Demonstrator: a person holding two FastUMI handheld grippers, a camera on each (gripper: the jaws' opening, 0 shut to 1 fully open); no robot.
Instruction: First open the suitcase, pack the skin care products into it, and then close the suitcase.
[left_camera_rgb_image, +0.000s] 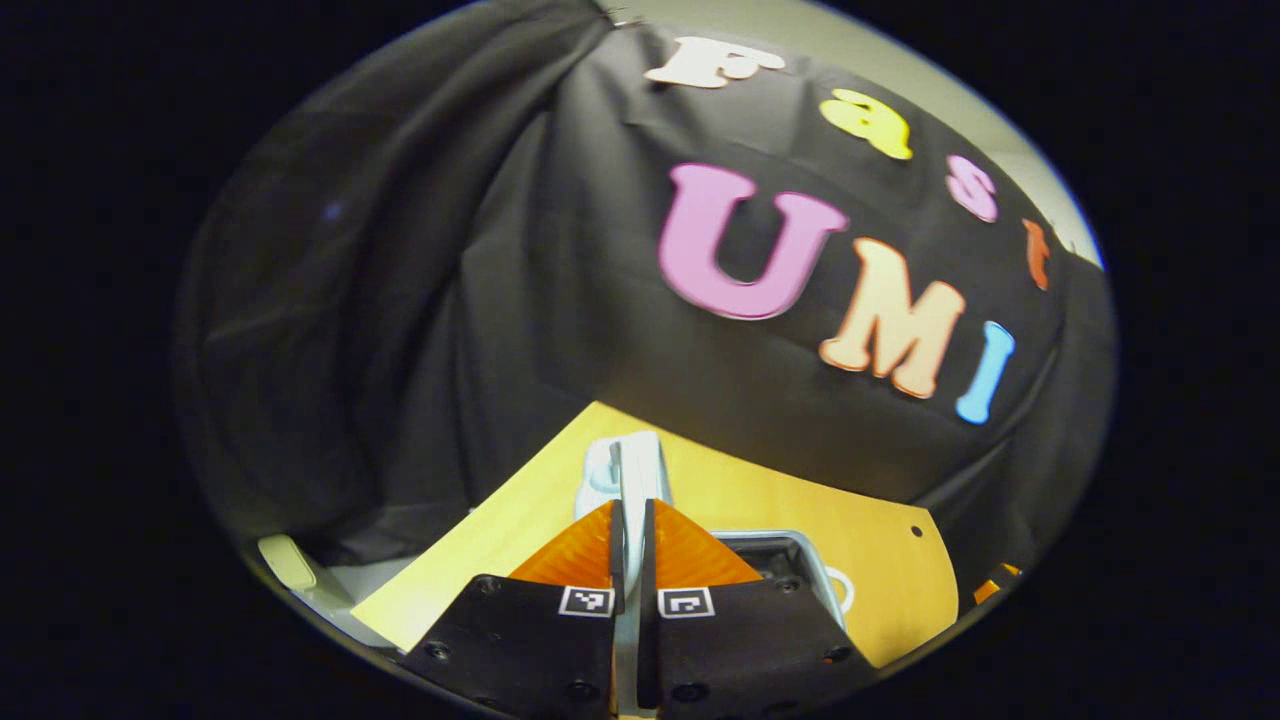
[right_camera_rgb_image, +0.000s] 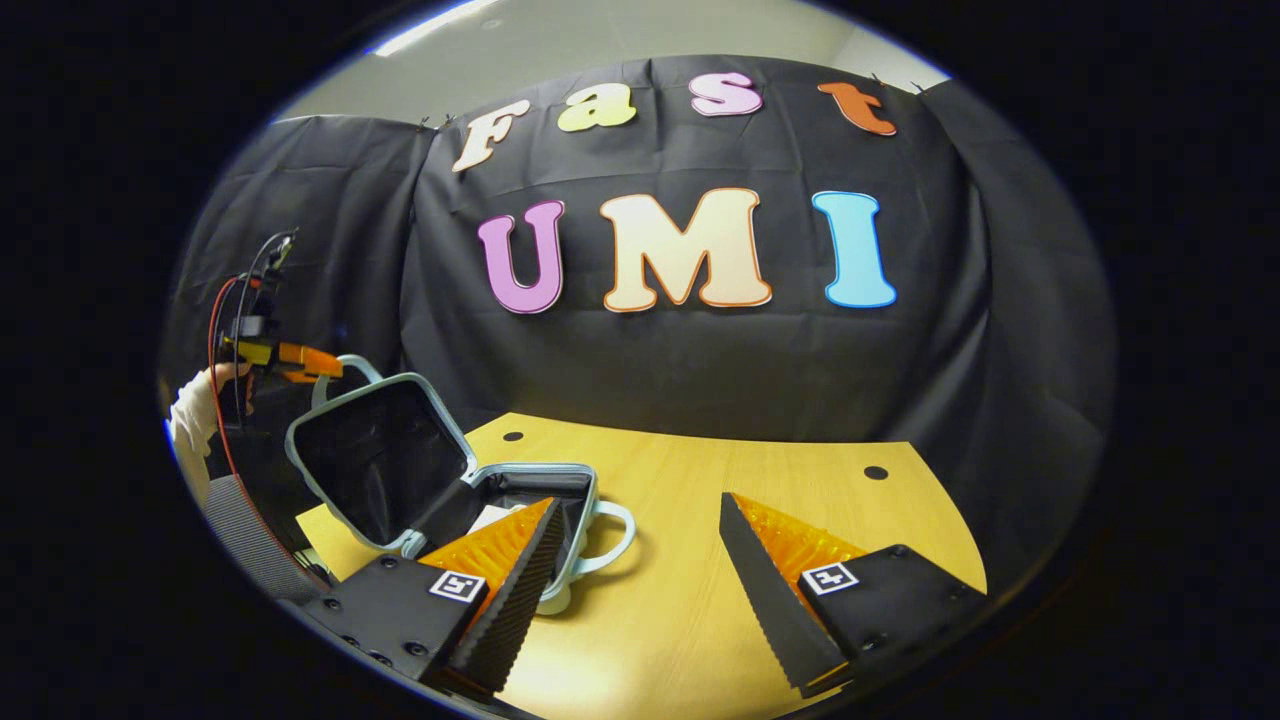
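Note:
The small pale grey suitcase lies open on the left of the yellow table, its black-lined lid tilted up and back. In the right gripper view my left gripper is shut on the lid's top rim by the carry handle. In the left gripper view that rim runs edge-on between the closed orange fingers of my left gripper, with the base below. My right gripper hovers open just right of the suitcase, holding nothing. A pale item shows inside the base; I cannot tell what it is.
The yellow table stretches right and forward of the suitcase, with small round holes near its far edge. A hand in a white sleeve holds the left gripper. A pale object sits past the table's left edge.

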